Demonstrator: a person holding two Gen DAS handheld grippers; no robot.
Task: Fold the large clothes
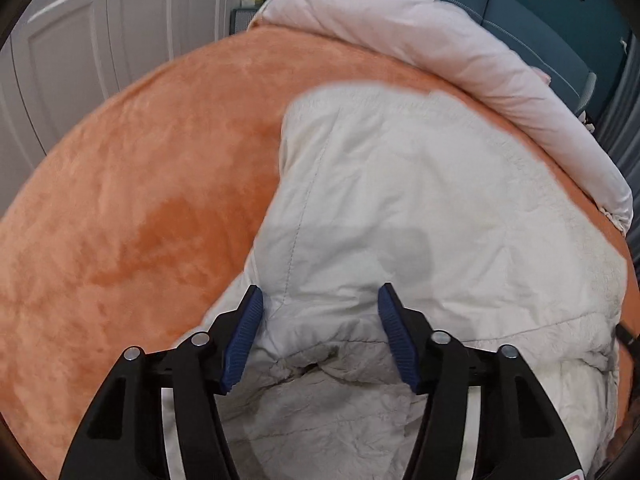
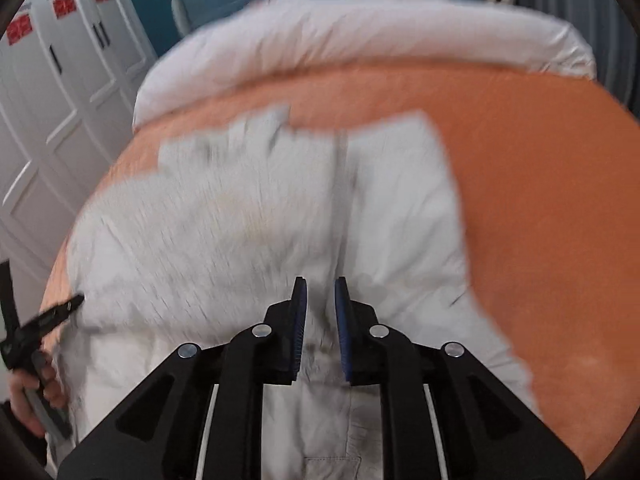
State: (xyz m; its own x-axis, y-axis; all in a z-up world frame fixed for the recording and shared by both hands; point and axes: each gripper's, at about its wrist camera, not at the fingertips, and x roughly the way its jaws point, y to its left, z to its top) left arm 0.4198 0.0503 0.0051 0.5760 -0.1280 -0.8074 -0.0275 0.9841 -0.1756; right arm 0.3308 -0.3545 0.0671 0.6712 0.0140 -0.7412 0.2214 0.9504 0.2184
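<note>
A cream-white padded jacket (image 1: 400, 200) with a fleecy lining lies spread on an orange plush bed cover (image 1: 140, 200). My left gripper (image 1: 320, 292) hovers over a folded edge of it. Its blue pads stand wide apart, open, with cloth under them and nothing pinched. In the right wrist view the same jacket (image 2: 260, 208) fills the middle, blurred. My right gripper (image 2: 320, 282) is low on the jacket near a seam. Its pads stand a narrow gap apart with a fold of the cloth caught between them.
A rolled pale pink duvet (image 1: 440, 52) lies along the far side of the bed, below a teal headboard (image 1: 520, 12). White wardrobe doors (image 2: 48, 120) stand to the left. At the right wrist view's left edge, a person's hand (image 2: 24, 396) holds the other tool.
</note>
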